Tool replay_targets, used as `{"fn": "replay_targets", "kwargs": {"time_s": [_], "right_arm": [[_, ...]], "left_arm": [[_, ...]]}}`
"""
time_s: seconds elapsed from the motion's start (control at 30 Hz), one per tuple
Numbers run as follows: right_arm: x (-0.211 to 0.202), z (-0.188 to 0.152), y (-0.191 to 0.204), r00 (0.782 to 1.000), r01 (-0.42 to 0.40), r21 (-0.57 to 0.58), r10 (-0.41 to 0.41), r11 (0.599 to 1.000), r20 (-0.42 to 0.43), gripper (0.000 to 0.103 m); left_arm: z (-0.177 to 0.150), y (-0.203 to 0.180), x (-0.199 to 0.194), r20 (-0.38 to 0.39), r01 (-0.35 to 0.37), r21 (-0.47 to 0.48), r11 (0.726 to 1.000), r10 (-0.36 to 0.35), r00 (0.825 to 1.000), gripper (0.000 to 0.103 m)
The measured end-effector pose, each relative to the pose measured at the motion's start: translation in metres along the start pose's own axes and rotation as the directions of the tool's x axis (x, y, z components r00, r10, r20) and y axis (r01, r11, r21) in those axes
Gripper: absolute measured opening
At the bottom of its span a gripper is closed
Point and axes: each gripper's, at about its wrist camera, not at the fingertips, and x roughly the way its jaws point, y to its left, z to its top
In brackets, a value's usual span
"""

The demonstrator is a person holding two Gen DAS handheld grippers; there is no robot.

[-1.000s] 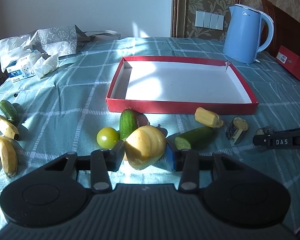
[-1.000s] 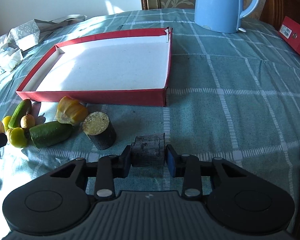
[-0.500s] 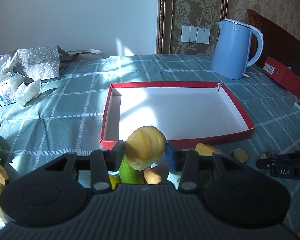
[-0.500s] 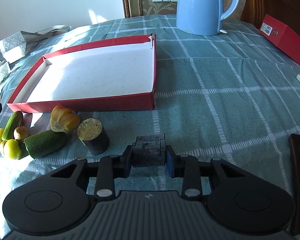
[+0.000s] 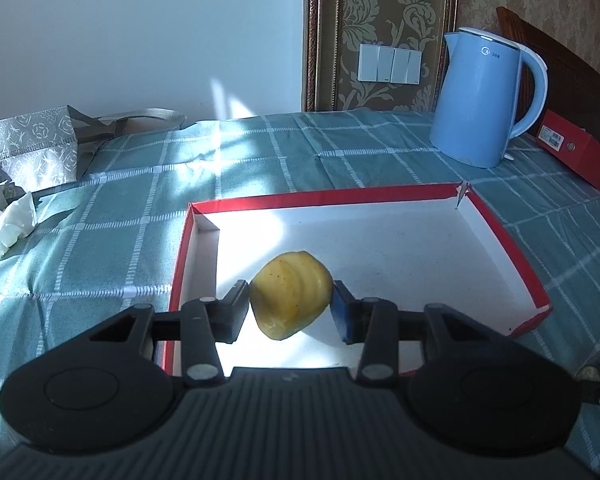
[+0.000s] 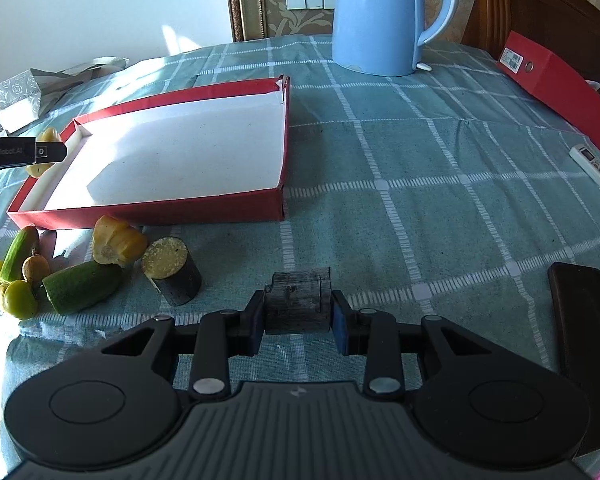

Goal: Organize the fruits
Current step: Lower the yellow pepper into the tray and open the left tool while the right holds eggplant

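Above the near left corner of the red tray point(image 5: 504, 240), the left gripper point(image 5: 291, 308) clamps a ridged yellow fruit point(image 5: 291, 300). Right of the tray's front wall, the right gripper point(image 6: 297, 312) is closed on a dark, rough chunk point(image 6: 297, 300) on the tablecloth point(image 6: 420, 184).

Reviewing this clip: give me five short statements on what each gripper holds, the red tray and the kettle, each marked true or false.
1. The left gripper is shut on a yellow ridged fruit. True.
2. The red tray already holds several fruits. False: nothing lies on its white floor; the yellow fruit is held over it.
3. The right gripper is open and holds nothing. False: it is shut on a dark grey chunk.
4. A blue kettle stands on the tablecloth beyond the tray. True.
5. The cucumber piece lies inside the tray. False: it lies on the cloth in front of the tray.
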Motion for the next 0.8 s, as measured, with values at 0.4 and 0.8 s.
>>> {"fn": "replay_targets", "kwargs": {"time_s": [0.4, 0.8], "right_arm": [[-0.003, -0.003, -0.021, 0.999, 0.050, 0.041, -0.049, 0.998, -0.020, 0.032], [0.002, -0.001, -0.018, 0.999, 0.038, 0.028, -0.037, 0.999, -0.029, 0.032]], "left_arm": [[0.005, 0.004, 0.061, -0.095, 0.003, -0.018, 1.000, -0.005, 0.995, 0.040], [-0.004, 0.002, 0.067, -0.104, -0.034, 0.004, 0.999, 0.035, 0.994, 0.057]]}}
